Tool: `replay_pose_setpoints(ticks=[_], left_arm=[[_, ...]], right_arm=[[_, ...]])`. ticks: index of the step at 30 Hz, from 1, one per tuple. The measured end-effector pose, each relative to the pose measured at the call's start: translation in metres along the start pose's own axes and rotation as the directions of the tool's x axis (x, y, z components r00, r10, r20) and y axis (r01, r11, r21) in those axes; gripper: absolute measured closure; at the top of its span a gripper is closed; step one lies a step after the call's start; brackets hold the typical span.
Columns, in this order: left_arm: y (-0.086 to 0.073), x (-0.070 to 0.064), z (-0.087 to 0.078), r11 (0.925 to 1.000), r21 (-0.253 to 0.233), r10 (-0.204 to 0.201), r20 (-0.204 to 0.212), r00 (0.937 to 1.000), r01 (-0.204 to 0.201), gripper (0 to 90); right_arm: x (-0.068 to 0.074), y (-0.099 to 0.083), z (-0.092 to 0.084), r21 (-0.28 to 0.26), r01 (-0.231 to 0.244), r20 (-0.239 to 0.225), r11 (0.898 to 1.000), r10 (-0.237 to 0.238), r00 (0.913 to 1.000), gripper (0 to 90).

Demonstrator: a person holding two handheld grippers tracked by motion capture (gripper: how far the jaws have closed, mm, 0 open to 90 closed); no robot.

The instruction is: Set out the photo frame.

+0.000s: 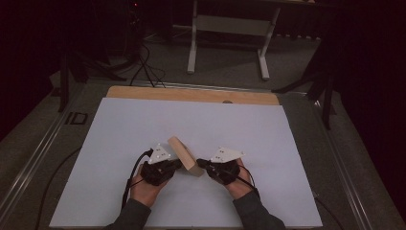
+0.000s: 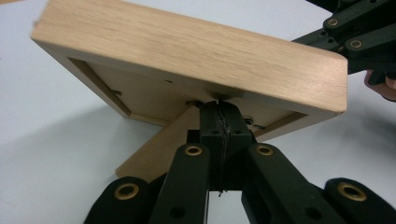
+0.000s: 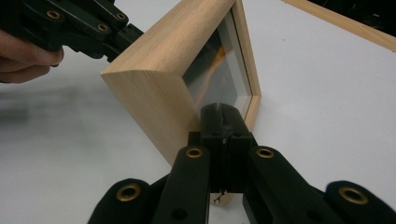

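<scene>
Frame (image 1: pixel 184 155), one only, of pale wood, stood tilted on the white sheet (image 1: pixel 143 124) a little below the table's middle, between the two grippers. It had a glass front and a back board with a fold-out stand (image 2: pixel 154 147), also one.

Left gripper (image 1: pixel 178 164) came to it from 9 o'clock, its jaws pressed together, with nothing between them, the tip touching the back of the frame just where the stand is hinged. Probably it worked at the stand, or it propped the frame from behind.

Right gripper (image 1: pixel 200 163) came from 3 o'clock, jaws together too and holding nothing, the tip against the glass side near the frame's lower edge. I judge it steadied the frame so that the frame could not fall forward while the other side was handled.
</scene>
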State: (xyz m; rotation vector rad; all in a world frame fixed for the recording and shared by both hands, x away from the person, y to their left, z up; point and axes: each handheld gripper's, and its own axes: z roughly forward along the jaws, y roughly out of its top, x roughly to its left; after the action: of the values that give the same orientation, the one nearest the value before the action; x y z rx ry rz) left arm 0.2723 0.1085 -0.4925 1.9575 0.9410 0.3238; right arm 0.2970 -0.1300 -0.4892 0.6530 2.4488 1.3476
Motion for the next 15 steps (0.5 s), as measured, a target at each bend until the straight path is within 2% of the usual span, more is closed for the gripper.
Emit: replay_pose_setpoints(ticks=[15], left_arm=[[-0.0036,0.0015,0.0062,0.9998,0.02,-0.003,-0.003,1.0,0.003,89.7]], right_arm=[[0.0005,-0.0027,0.0032,0.03,0.001,-0.014,1.0,-0.001,0.9999,89.7]])
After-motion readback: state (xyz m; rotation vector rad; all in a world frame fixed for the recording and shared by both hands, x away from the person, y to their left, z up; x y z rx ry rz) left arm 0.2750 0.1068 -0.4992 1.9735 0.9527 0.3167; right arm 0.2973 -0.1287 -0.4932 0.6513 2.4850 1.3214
